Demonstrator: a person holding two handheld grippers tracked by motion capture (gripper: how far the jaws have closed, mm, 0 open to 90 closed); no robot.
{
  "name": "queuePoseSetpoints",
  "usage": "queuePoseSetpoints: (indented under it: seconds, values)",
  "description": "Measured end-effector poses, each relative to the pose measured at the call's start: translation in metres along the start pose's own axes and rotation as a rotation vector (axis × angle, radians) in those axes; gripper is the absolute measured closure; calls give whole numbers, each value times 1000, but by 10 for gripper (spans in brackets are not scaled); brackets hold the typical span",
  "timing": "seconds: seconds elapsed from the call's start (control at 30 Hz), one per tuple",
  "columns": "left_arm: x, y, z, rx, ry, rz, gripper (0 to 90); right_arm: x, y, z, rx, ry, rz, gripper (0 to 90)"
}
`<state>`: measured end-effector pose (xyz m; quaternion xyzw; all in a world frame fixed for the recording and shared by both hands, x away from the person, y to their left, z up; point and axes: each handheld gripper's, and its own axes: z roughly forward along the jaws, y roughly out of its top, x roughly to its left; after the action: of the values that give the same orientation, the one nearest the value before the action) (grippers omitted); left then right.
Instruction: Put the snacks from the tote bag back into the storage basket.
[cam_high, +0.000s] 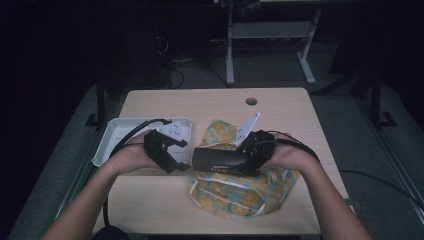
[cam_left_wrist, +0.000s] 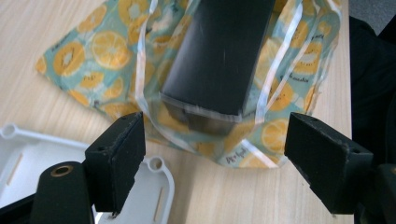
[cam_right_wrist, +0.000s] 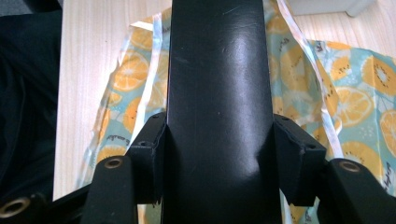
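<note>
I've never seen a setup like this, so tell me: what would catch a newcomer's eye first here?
Probably the fruit-print bag, bright with orange slices, spread on the pale wooden table near its front edge. Above it, the right hand-held gripper is clamped on a long black box, held level over the bag. To the left, the left hand-held gripper stands open with nothing between its jaws, in front of a white tray.

Long black box (cam_high: 217, 160) lying level, held over fruit-print plastic bag (cam_high: 250, 197) spread flat on table.
</note>
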<state>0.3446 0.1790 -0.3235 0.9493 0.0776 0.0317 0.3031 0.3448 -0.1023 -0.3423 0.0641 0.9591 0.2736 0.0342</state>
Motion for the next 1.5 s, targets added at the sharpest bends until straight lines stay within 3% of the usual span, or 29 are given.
queuePoseSetpoints:
  seconds: [0.4,0.8,1.07,1.37,1.5]
  values:
    - [2,21,8,24,-39,60,203,2,20,2,-6,20,-53,425]
    - [-3,34,24,97,-66,138,227,6,36,5,-7,32,-87,424]
    - [-6,36,32,110,-82,140,264,6,39,6,-25,37,-102,424]
    - [-5,37,36,121,-100,144,401,7,39,5,-27,36,-107,423]
    - [-6,37,37,125,-101,153,414,7,39,5,-24,39,-111,422]
